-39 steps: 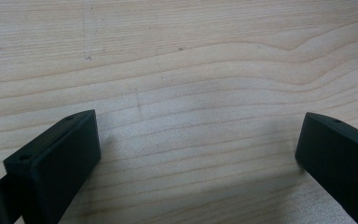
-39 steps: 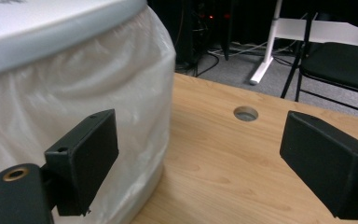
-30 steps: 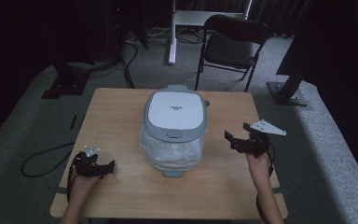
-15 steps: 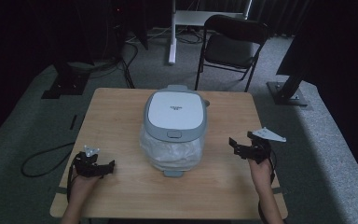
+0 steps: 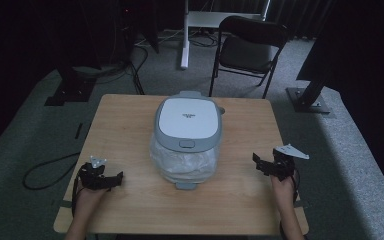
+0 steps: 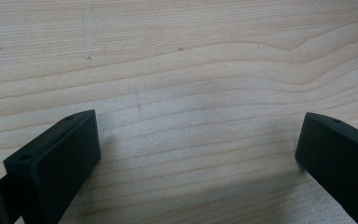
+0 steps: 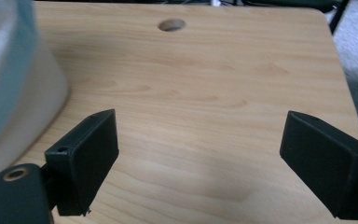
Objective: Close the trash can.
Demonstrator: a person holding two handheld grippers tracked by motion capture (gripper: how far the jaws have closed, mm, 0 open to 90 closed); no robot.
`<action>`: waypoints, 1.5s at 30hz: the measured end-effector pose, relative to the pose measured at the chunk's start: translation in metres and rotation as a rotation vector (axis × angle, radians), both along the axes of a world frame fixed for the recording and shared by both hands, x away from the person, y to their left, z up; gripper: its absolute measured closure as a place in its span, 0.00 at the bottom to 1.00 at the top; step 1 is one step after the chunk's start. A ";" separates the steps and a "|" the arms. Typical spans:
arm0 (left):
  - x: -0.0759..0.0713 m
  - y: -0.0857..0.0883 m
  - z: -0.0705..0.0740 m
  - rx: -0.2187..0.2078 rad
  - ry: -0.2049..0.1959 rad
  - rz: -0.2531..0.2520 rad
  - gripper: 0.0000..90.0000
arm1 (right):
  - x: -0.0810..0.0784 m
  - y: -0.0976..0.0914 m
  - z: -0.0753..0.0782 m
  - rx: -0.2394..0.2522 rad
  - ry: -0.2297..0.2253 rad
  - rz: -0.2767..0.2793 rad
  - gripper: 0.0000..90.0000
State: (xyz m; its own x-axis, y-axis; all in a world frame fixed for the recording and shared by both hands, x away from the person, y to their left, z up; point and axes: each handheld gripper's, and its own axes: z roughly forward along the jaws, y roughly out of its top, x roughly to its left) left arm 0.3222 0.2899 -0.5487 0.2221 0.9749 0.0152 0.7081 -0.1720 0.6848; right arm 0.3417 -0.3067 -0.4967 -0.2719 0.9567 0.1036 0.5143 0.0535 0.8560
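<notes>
A white and grey rice cooker (image 5: 187, 135) with its lid down stands in the middle of the wooden table (image 5: 125, 130). My left gripper (image 5: 111, 178) rests low near the table's front left corner, open, with bare wood between its jaws (image 6: 196, 149). My right gripper (image 5: 261, 165) sits near the right edge, also open and empty (image 7: 198, 154). The cooker's rounded side (image 7: 14, 84) shows at the left of the right gripper view, apart from the jaws.
A round cable hole (image 7: 171, 24) is cut in the table's far side. A black folding chair (image 5: 250, 47) stands behind the table. A white stand (image 5: 185, 35) and a dark equipment base (image 5: 310, 97) are on the grey floor. A cable (image 5: 45, 172) loops at left.
My right gripper has drawn back toward the front right of the table and lowered. The left gripper has stayed where it was.
</notes>
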 end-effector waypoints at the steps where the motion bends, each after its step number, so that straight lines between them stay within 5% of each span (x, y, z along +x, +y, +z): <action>1: 0.000 0.000 0.000 0.000 0.000 0.000 0.01 | -0.001 -0.002 -0.003 -0.007 0.001 -0.018 0.12; 20: 0.000 0.000 0.000 0.000 0.000 0.000 0.01 | -0.011 -0.030 -0.040 -0.018 0.083 -0.271 0.12; 34: -0.001 -0.001 0.000 0.001 0.000 0.000 0.01 | -0.011 -0.022 -0.055 -0.108 0.142 -0.243 0.12; 45: -0.001 -0.001 0.000 0.001 -0.001 0.004 0.01 | -0.007 -0.020 -0.056 -0.124 0.184 -0.241 0.12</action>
